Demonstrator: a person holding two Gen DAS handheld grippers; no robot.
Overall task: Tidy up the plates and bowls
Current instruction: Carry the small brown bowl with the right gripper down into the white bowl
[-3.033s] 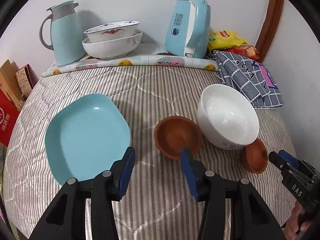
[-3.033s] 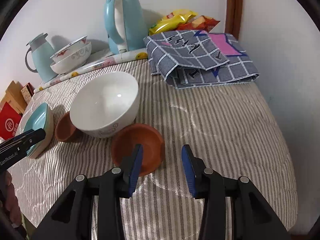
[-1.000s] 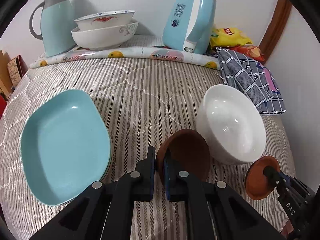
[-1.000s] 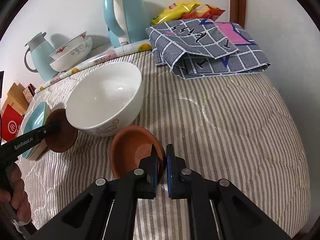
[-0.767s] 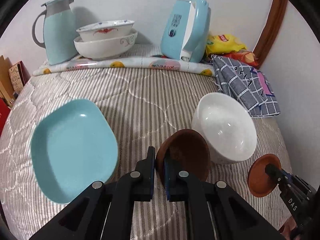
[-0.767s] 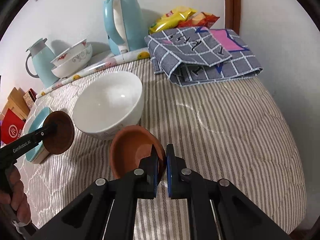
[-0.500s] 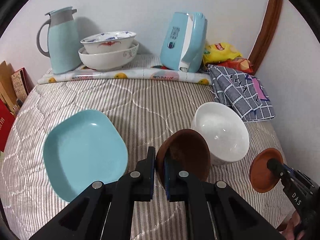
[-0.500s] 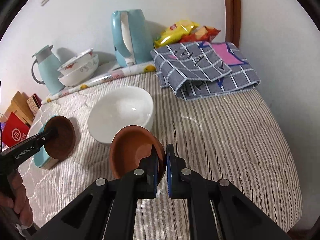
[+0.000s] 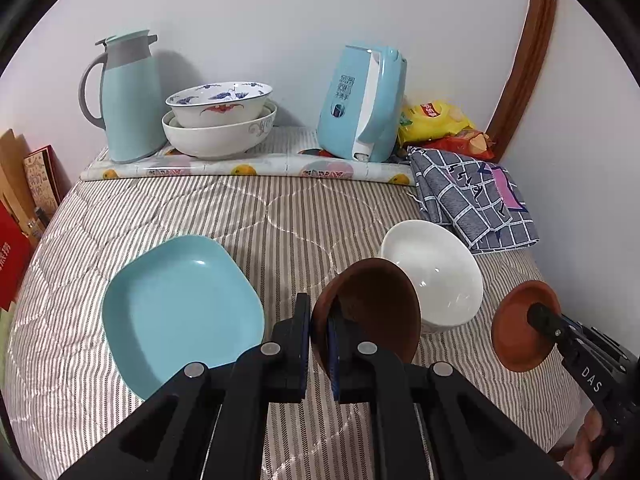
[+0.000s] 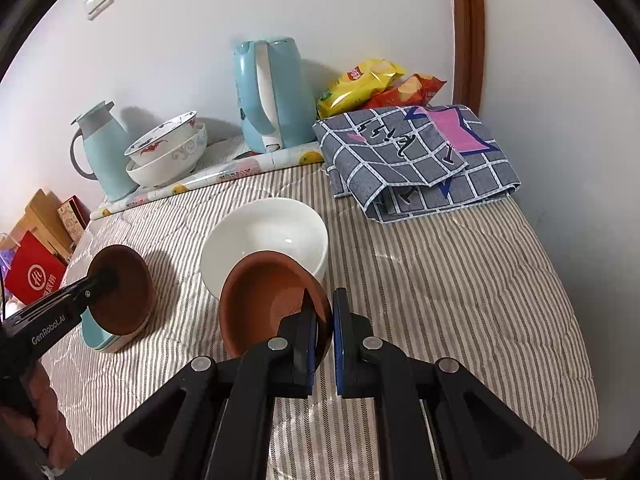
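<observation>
My left gripper [image 9: 319, 320] is shut on the rim of a dark brown bowl [image 9: 372, 304] and holds it in the air above the striped bed; it also shows in the right wrist view [image 10: 124, 292]. My right gripper [image 10: 323, 312] is shut on the rim of a lighter terracotta bowl [image 10: 264, 300], also lifted; it shows at the right of the left wrist view [image 9: 520, 324]. A white bowl [image 9: 436, 268] sits on the bed between them. A light blue plate [image 9: 180, 308] lies to the left.
At the back stand a blue thermos jug [image 9: 124, 96], two stacked patterned bowls [image 9: 220, 120], a blue kettle [image 9: 364, 100] and snack bags [image 9: 436, 120]. A folded checked cloth [image 9: 476, 204] lies at the right near the wall. Boxes [image 9: 24, 200] stand left of the bed.
Both grippers closed on their brown bowls and lifted them off the bed. Both views have risen and pulled back; the white bowl and blue plate stayed put.
</observation>
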